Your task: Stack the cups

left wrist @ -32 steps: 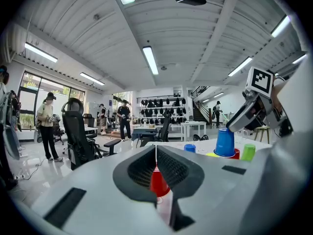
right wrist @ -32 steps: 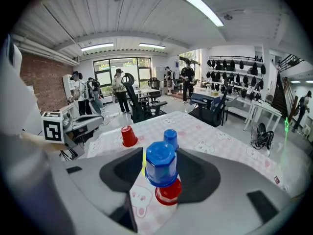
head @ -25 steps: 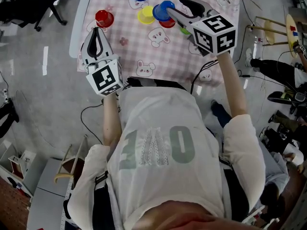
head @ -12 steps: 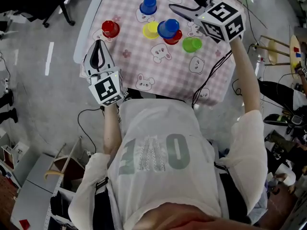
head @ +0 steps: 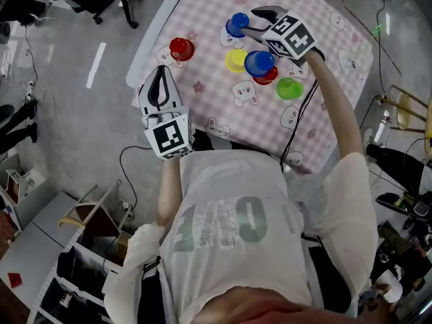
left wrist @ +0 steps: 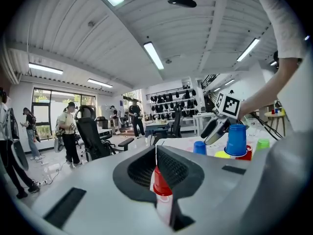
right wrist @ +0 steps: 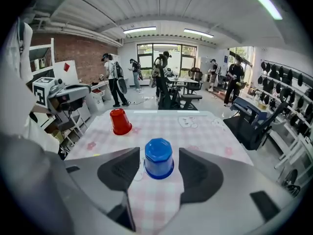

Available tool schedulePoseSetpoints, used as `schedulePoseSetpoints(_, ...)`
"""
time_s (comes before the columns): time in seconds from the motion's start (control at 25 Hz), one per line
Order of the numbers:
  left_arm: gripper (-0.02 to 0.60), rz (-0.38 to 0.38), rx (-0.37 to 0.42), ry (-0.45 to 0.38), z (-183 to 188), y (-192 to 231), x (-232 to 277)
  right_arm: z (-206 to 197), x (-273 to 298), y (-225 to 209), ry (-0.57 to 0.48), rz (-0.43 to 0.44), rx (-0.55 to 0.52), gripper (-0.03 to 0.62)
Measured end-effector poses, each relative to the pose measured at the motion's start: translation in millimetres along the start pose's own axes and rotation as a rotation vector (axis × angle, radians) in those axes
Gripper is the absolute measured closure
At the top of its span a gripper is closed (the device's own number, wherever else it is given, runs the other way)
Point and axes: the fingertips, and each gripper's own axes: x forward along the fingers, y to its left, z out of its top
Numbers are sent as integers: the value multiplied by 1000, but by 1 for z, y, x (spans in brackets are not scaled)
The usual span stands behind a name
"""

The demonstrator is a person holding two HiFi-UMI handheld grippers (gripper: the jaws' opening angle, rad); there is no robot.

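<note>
Right gripper (head: 250,20): since the earlier frames it had left the stack, crossed toward the far side of the table (head: 324,39) and dropped lower. Its jaws had just been opening and now stood wide apart.
- Right arm: stretched forward over the table, forearm bare, gripper slanting down toward the cloth.
- Right jaws: one on each side of the lone blue cup (right wrist: 159,158), with a gap on both sides and no pad pressing on it.
- Lone blue cup: glossy blue plastic, tapered, with a faceted base. It stood upside down with its mouth on the pink checked cloth and its base up, long axis vertical, toward the table's far edge.
- Stacked blue cup (head: 259,63): inverted over a red cup (head: 270,77) near the table's middle, its axis also upright.
- Yellow cup (head: 235,61): just beside the stack, on the side toward the table's left edge.
- Green cup (head: 289,88): just beside the stack, on the side toward the near edge.
- Lone red cup (head: 181,48): upside down near the left edge.
- Left gripper (head: 160,73): held over the table's near left corner, jaws closed together on nothing, pointing roughly level toward the lone red cup.
</note>
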Motion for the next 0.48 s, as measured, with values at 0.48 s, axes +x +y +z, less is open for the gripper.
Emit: schedulePoseSetpoints(0.48,554,-20,-11,-24,12,-15,7,-4,13,-2,17,4,8,407)
